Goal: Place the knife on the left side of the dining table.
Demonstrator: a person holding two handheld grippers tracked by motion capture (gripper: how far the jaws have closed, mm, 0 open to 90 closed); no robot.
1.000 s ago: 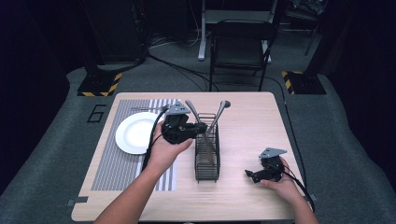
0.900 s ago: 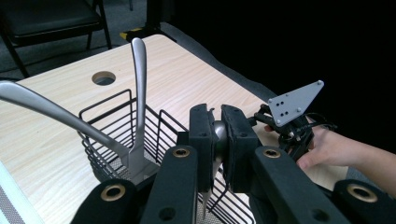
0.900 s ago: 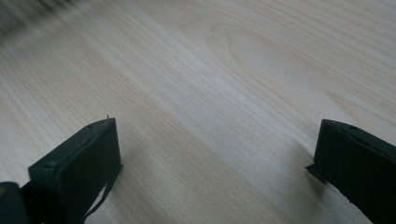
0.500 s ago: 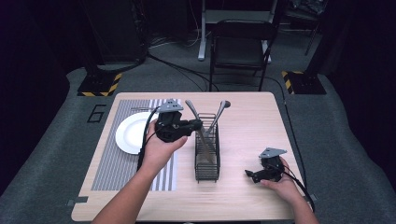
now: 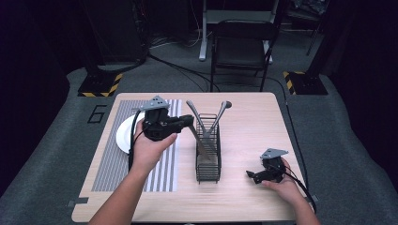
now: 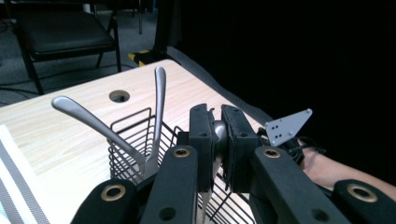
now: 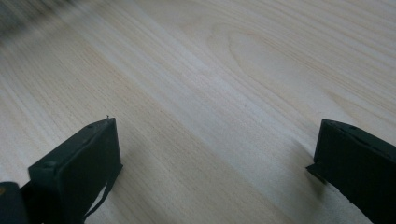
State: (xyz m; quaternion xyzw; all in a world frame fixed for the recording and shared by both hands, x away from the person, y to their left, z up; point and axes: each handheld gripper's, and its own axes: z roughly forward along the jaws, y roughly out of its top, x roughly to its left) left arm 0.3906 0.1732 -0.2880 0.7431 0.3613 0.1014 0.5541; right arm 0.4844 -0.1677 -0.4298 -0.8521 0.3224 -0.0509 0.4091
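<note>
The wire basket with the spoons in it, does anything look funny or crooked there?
Nothing looks spilled or broken. The wire basket stands upright on the table. Two utensils lean apart in it like a V. The left gripper is shut on a third utensil's handle, which slants down into the basket.

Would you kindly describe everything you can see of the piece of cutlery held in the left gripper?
The held utensil looks like silvery metal, long and slim. The left gripper is shut on its handle end, whose rounded tip shows between the black pads. It slants down into the black wire caddy, its lower end inside. Whether it is a knife, fork or spoon I cannot tell. Two other utensils lean in the same caddy.
</note>
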